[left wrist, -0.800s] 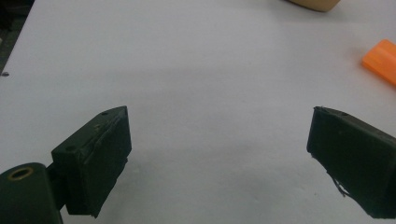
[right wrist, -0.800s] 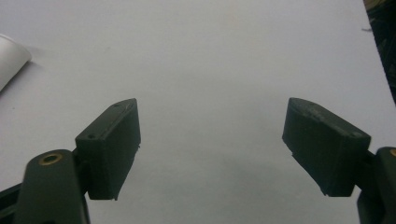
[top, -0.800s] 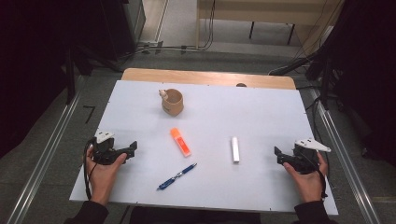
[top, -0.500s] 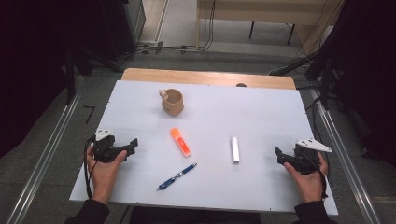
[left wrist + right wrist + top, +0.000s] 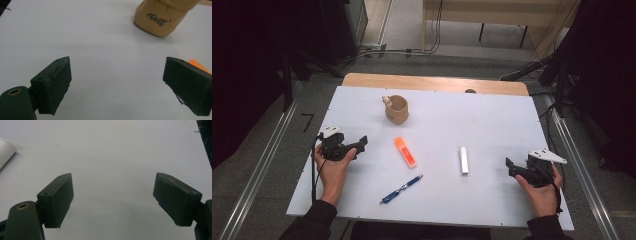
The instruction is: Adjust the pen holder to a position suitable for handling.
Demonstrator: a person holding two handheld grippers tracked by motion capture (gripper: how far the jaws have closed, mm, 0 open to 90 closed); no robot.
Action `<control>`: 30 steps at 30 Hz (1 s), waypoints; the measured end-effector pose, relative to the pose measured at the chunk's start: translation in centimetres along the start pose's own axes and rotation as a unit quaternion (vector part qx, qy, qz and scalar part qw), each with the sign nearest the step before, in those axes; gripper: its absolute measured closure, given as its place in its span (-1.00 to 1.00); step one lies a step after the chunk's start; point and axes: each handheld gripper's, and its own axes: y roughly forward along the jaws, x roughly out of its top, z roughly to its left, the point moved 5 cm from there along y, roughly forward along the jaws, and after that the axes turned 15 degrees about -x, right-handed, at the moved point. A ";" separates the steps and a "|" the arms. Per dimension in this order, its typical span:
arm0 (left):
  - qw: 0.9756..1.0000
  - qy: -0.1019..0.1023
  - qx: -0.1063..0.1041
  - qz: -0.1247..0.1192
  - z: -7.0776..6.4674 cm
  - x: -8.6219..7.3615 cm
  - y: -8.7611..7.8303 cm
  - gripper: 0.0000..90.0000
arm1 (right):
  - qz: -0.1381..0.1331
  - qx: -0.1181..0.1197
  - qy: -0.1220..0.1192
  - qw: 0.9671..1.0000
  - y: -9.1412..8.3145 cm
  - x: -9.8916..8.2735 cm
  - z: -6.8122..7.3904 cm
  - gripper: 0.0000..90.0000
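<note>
High view: the left gripper (image 5: 358,145), at the left of the frame, and the right gripper (image 5: 512,168), at the lower right, rest on the white table (image 5: 492,120), each with jaws spread wide and holding nothing. Nearest the left gripper, just right of it near frame centre, lies an orange highlighter (image 5: 405,152), a flat, stubby bar lying at a slant. In the left gripper view its orange corner (image 5: 198,65) shows behind the right-hand jaw, below a tan cup (image 5: 160,17) lettered "Best" at the upper right.
</note>
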 end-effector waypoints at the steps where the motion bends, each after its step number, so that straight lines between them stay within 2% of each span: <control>1: 1.000 0.004 0.002 0.008 0.0 0.2 0.4 -0.80 | 0.000 0.000 0.000 1.000 0.0 0.0 0.0 -0.66; 4: 1.000 0.007 0.006 0.009 -0.2 0.9 1.1 -0.76 | 0.001 -0.001 -0.001 1.000 0.1 0.0 0.0 -0.66; 7: 1.000 -0.004 0.000 -0.003 -0.2 1.4 1.6 -0.75 | 0.003 -0.001 0.001 1.000 0.1 0.0 0.0 -0.66; 8: 1.000 -0.001 0.001 0.004 -0.3 1.5 1.8 -0.75 | 0.003 -0.001 0.001 1.000 0.1 0.0 0.0 -0.66; 10: 1.000 0.001 0.003 0.003 -0.4 1.8 2.0 -0.75 | 0.002 -0.002 0.000 1.000 0.1 0.0 -0.1 -0.66; 12: 1.000 0.004 -0.001 -0.006 -0.7 2.5 2.2 -0.75 | 0.001 -0.002 -0.001 1.000 0.1 0.0 -0.1 -0.66; 17: 1.000 0.006 -0.003 -0.012 -1.4 3.5 2.6 -0.74 | 0.003 -0.003 -0.002 1.000 0.2 -0.1 -0.1 -0.66; 30: 1.000 0.016 -0.014 -0.016 -3.0 5.8 4.4 -0.68 | 0.003 -0.004 -0.002 1.000 0.2 -0.1 -0.1 -0.66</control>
